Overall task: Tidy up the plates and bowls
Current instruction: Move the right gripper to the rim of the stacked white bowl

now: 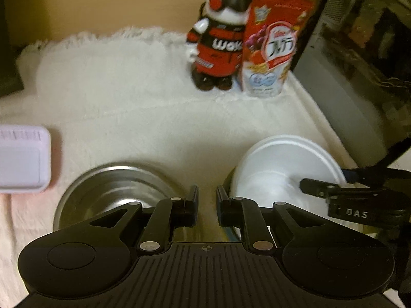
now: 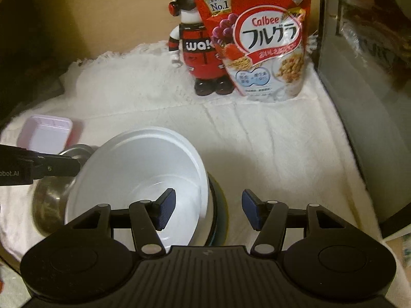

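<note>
A white fluffy cloth (image 2: 269, 138) covers the counter from near to far. At about 3 o'clock a dark glass-fronted appliance (image 2: 364, 102) stands along the cloth's edge. At 12 o'clock, against the back wall, a red cereal bag (image 2: 259, 41) stands upright, touching a red, black and white toy figure (image 2: 190, 51) just at its 9 o'clock side.

In the right wrist view the white bowl (image 2: 138, 177) sits tilted at about 7 o'clock on a stack of darker dishes (image 2: 218, 218) whose rims show at its 4 o'clock edge. A metal bowl (image 1: 113, 190) lies just beside it at its 9 o'clock side, resting on the cloth. A small pale pink tray (image 2: 47, 134) lies at 10 o'clock, near the metal bowl but apart from it.

The right gripper (image 2: 208, 209) has its jaws apart: the left blue pad hangs over the white bowl's hollow, the right pad over bare cloth, nothing clamped. The left gripper (image 1: 206, 206) hovers between the metal bowl and the white bowl, its jaws nearly together with a narrow gap, and nothing sits between them.
</note>
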`<state>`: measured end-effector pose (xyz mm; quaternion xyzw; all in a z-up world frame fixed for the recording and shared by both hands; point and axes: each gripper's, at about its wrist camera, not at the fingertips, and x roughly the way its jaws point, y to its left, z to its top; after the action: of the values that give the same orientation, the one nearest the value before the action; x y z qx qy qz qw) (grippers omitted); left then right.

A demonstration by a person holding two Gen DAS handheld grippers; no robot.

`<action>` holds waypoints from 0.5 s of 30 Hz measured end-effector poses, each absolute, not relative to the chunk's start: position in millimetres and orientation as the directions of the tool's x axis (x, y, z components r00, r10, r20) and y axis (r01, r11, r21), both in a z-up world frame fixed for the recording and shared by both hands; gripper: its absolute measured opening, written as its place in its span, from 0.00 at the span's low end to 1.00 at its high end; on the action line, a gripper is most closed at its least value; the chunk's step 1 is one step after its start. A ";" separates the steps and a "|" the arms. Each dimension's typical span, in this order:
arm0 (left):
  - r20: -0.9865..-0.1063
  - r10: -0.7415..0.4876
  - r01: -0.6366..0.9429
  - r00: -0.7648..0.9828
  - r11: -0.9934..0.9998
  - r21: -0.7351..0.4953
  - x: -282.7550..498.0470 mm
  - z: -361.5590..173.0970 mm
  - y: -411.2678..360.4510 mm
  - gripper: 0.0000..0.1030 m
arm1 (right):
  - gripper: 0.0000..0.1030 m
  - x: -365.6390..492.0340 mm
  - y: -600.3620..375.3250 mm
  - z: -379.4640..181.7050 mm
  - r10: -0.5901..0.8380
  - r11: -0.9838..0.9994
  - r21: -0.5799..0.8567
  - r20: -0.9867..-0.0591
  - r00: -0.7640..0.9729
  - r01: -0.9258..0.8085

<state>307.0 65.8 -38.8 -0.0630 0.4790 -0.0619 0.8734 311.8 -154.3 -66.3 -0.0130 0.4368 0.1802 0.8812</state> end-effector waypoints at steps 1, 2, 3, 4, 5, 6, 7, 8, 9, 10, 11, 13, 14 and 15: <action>-0.834 -0.176 0.046 0.522 0.983 -0.179 308.7 -41.9 68.3 0.16 | 0.56 312.2 -153.4 -66.9 0.300 0.938 0.137 -0.782 0.547 -0.318; -0.838 -0.183 0.047 0.514 0.981 -0.186 311.3 -44.8 71.2 0.16 | 0.56 312.5 -152.2 -67.3 0.300 0.938 0.140 -0.786 0.540 -0.317; -0.840 -0.188 0.046 0.509 0.980 -0.191 313.4 -47.0 74.2 0.16 | 0.56 312.4 -150.4 -67.4 0.297 0.938 0.136 -0.789 0.538 -0.319; -0.845 -0.192 0.038 0.499 0.979 -0.200 316.9 -50.0 78.0 0.16 | 0.56 312.4 -149.0 -67.3 0.289 0.940 0.125 -0.789 0.542 -0.319; -0.850 -0.198 0.029 0.488 0.977 -0.211 320.0 -52.2 80.7 0.16 | 0.56 311.9 -148.0 -67.0 0.275 0.943 0.111 -0.788 0.550 -0.313; -0.856 -0.215 0.022 0.471 0.972 -0.232 323.8 -55.1 84.1 0.16 | 0.56 311.4 -148.1 -66.8 0.269 0.946 0.107 -0.787 0.555 -0.307; -0.859 -0.242 0.024 0.450 0.966 -0.259 327.8 -57.9 87.1 0.16 | 0.56 311.4 -148.9 -66.7 0.268 0.947 0.112 -0.788 0.554 -0.300; -0.863 -0.254 0.027 0.436 0.962 -0.270 330.7 -59.9 87.8 0.16 | 0.56 311.9 -149.7 -67.0 0.268 0.949 0.117 -0.790 0.552 -0.292; -0.866 -0.261 0.035 0.426 0.962 -0.272 332.7 -61.3 87.6 0.16 | 0.56 312.3 -150.5 -67.4 0.265 0.951 0.122 -0.793 0.548 -0.283; -0.869 -0.267 0.048 0.417 0.961 -0.272 333.6 -62.9 86.8 0.16 | 0.56 312.6 -151.0 -68.4 0.264 0.952 0.125 -0.796 0.544 -0.279; -0.872 -0.273 0.059 0.407 0.960 -0.272 335.0 -64.5 85.2 0.16 | 0.56 313.5 -151.2 -69.8 0.261 0.953 0.126 -0.800 0.541 -0.275; -0.876 -0.279 0.075 0.394 0.959 -0.272 337.3 -67.0 80.6 0.16 | 0.56 314.6 -151.4 -73.5 0.248 0.958 0.124 -0.812 0.528 -0.260; -0.873 -0.302 0.088 0.383 0.953 -0.291 338.4 -67.5 78.6 0.16 | 0.56 315.3 -151.5 -75.4 0.246 0.958 0.125 -0.817 0.521 -0.257; -0.871 -0.317 0.094 0.375 0.948 -0.304 338.7 -67.2 77.8 0.14 | 0.56 315.6 -151.5 -77.0 0.243 0.959 0.125 -0.821 0.516 -0.254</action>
<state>338.7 77.8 -67.2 -0.1024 0.5450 -0.1247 0.8228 315.6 -151.5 -77.0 -0.0054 0.4708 0.1428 0.8706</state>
